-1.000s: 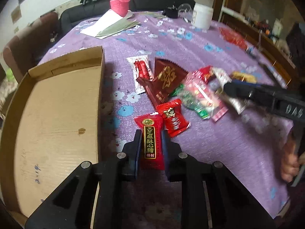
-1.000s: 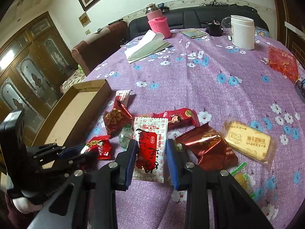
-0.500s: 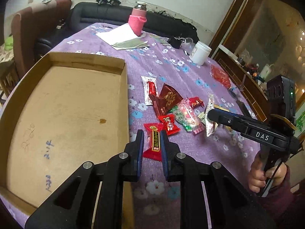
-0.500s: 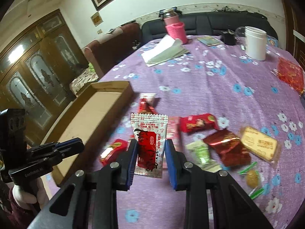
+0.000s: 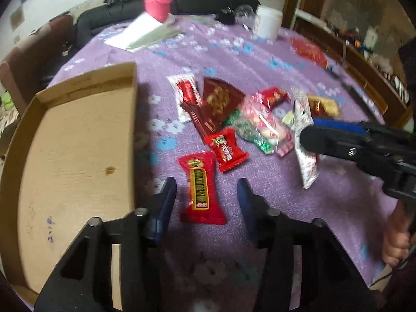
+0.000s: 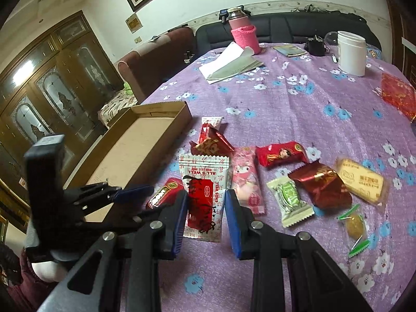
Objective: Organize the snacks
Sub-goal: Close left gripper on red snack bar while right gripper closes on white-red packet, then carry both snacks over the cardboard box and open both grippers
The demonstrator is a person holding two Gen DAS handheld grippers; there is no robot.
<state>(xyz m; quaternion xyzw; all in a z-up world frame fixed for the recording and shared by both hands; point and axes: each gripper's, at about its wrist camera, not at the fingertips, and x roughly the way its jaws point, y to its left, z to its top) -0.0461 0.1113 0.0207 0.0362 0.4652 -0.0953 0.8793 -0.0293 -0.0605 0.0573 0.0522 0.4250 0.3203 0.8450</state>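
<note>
While the cardboard box sits empty, your left gripper is opening around the red candy packet, your right gripper pinches the white-and-red sachet; every snack remains unsorted.

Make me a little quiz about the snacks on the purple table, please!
1. True or false: the cardboard box already has snacks inside.
2. Which gripper holds the white-and-red packet? A) left B) right
3. What lies between the left gripper fingers?

Key: 1. False, it looks empty. 2. B, the right gripper. 3. A red candy packet with a gold label, untouched as the jaws are opening.
</note>
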